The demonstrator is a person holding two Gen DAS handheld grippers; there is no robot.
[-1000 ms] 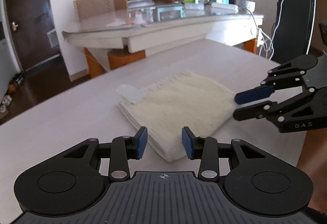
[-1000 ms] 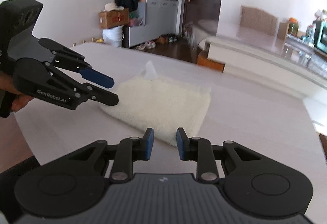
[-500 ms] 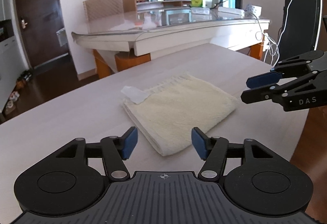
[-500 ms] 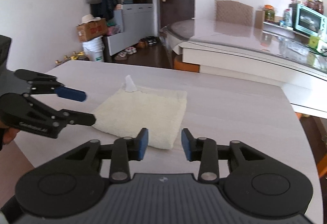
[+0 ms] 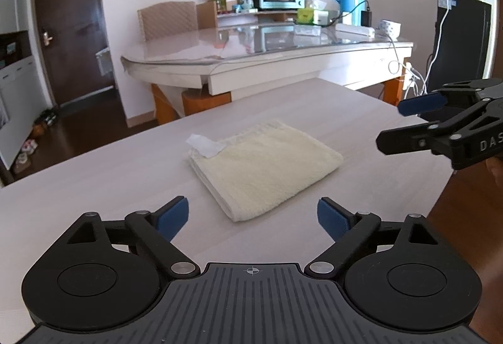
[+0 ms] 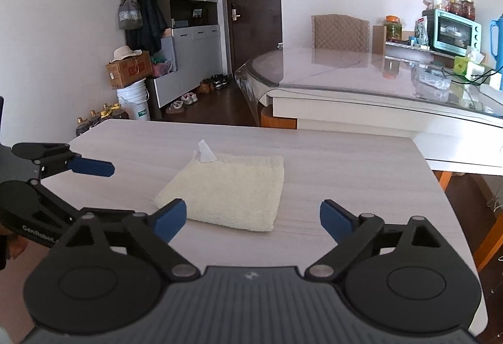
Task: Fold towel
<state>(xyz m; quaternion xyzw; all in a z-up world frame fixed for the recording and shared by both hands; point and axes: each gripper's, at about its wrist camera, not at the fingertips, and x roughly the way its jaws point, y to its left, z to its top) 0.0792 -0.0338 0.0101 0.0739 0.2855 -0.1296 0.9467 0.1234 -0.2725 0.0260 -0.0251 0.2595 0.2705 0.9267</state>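
Fingers of the left gripper and of the right gripper are spread wide and hold nothing, up off the table, while the cream towel lies folded flat on it with its white tag sticking out.

Right claw body cut by frame edge; towel layer count perhaps unreadable.
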